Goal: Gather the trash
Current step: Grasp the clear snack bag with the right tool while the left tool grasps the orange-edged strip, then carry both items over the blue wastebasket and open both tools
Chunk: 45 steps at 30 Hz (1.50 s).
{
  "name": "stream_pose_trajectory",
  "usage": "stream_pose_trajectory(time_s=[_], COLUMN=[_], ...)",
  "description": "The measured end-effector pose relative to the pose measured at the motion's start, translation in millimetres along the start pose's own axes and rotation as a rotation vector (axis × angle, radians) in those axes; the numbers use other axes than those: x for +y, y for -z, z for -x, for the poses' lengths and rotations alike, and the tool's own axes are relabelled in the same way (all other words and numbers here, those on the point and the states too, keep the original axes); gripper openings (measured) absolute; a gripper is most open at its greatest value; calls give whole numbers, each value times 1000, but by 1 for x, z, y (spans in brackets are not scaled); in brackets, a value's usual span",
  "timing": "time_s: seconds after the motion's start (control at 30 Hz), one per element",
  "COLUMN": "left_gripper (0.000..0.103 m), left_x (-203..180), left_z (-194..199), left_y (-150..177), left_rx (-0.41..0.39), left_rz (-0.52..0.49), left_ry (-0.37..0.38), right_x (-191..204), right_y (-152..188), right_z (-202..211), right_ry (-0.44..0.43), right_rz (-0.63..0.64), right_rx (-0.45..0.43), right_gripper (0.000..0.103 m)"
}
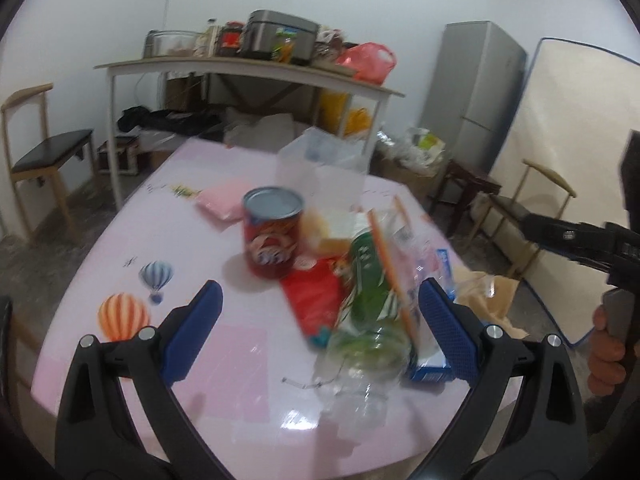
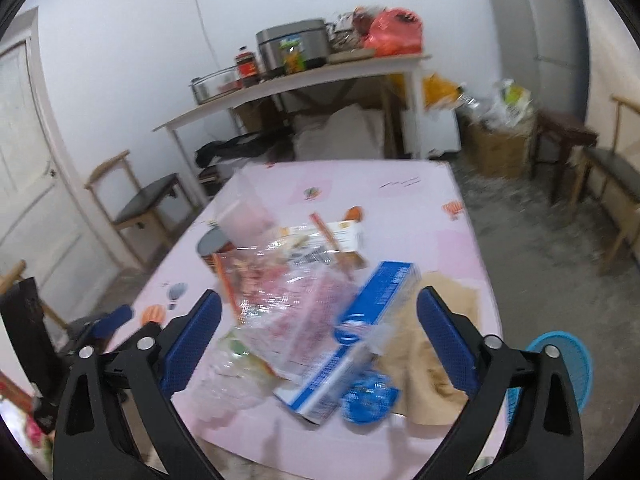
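**A:** Where are your claws right now?

**B:** Both spread wide, nothing between the pads. My right claw (image 2: 319, 344) hangs over the near edge of the pink surface (image 2: 460, 248), and the blue-and-white carton (image 2: 356, 340) sits right in the lower middle of its frame, inside the gap but untouched.

**A:** Which way does it lie?

**B:** Long axis runs from lower left up to upper right, slanted across my jaws. I reckon I'd want to turn to close across its narrow side.

**A:** And the left?

**B:** My left claw (image 1: 320, 336) has the clear plastic bottle (image 1: 360, 344) with the green label lower centre, neck toward me, body pointing away. Beyond it, centre frame, the red can (image 1: 274, 232) stands upright.

**A:** Nearer hand for the carton?

**B:** The right, I judge. In the left view it's pressed against the right pad's edge.
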State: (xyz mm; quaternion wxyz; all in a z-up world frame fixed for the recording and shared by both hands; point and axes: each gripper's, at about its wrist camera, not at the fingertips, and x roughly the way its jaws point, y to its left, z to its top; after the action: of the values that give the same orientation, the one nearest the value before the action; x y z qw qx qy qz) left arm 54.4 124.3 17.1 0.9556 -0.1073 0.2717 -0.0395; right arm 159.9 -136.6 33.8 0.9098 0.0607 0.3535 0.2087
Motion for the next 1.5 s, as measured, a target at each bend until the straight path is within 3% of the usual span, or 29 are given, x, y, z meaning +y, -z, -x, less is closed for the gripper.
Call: stream_pose_trajectory(time_s=[0.33,0.6,0.73,0.83,0.97,1.07,1.23,1.5], left_gripper=[94,51,38,30,15,12,9,6], left_x=[0,3,1,0,-1,-3,-7,-14], left_z=[-32,-67,-80,-84,-87,-87,-78,-48], left_y=[-17,-15,-12,-9,-6,-7,-12,-29], left_rx=[8,105,140,164,180,169,133,38], left_rz=[54,114,121,124,128,129,125,131], left_ry=[208,299,335,359,368,364,365,359], right_x=[-3,-5,-9,-12,-19,-23,-31,-40], right_y=[-23,-23,-22,-19,-15,-13,-13,-22], right_z=[-71,-106,-116,-121,-125,-122,-111,-71], right_ry=[-95,-58,-60,-72,-103,-128,-193,-336], right_rz=[-99,-104,-119,-137,-185,-219,-283,-355], right_rx=[265,381,424,437,453,445,409,277], right_gripper=[81,68,60,55,37,21,18,18])
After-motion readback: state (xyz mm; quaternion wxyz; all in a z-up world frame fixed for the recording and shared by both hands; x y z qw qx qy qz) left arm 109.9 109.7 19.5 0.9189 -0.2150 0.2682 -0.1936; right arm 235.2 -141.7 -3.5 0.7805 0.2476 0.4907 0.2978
